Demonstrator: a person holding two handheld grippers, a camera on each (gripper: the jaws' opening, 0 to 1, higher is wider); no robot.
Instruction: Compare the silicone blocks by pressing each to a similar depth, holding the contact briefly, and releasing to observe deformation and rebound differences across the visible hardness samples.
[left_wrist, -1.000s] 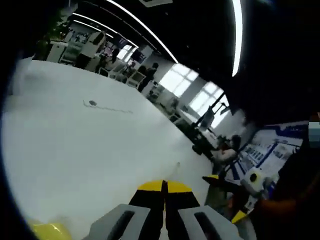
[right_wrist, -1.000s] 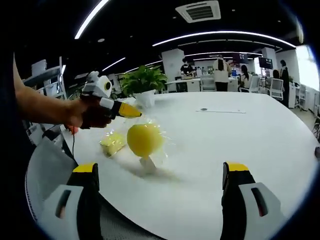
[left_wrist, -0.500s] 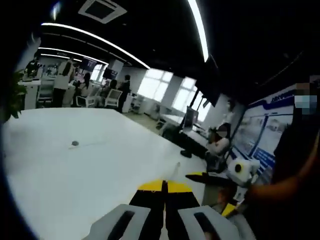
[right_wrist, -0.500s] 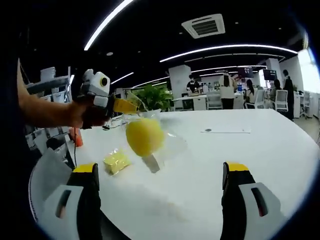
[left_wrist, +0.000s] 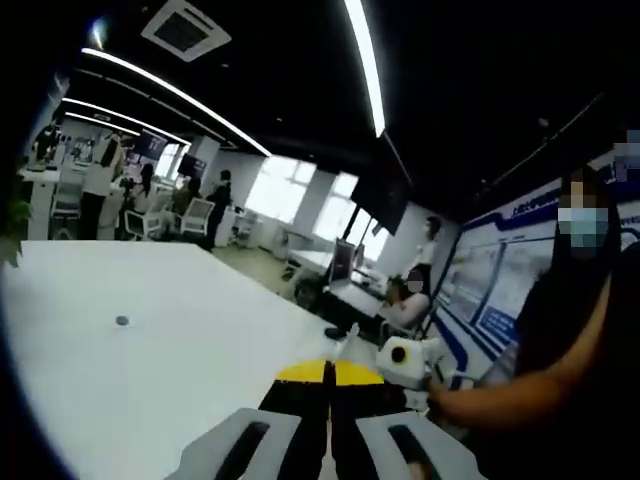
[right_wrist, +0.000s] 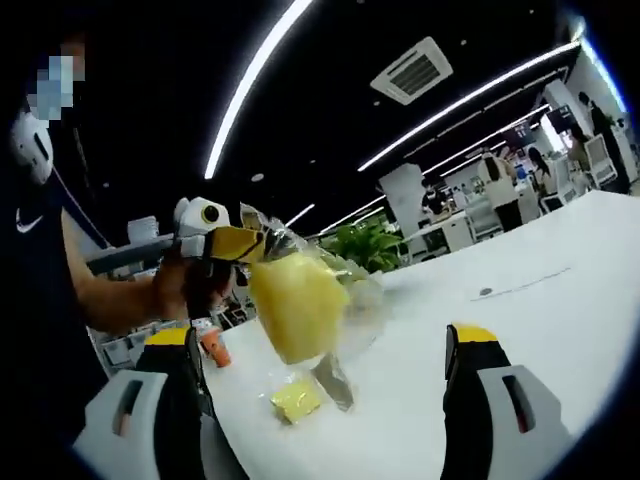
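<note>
Left tongs (right_wrist: 250, 243): closed on the clear bag, holding it in the air above the surface (right_wrist: 560, 330).
Yellow block in bag (right_wrist: 298, 305): hangs inside the clear bag (right_wrist: 345, 300), off the surface.
Small yellow block (right_wrist: 297, 399): lies on the surface, below the hanging bag.
Right tongs (right_wrist: 320, 350): wide open, nothing between the jaws.
Left gripper view: own jaws (left_wrist: 330, 375) pressed together, tips touching.

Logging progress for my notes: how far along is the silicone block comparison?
No pressing looks done. In hand: the left gripper, jaws shut, holds a clear bag with a yellow block above the white table. A second bagged yellow block lies on the table. The right gripper is open. Unbagging and every press remain.
</note>
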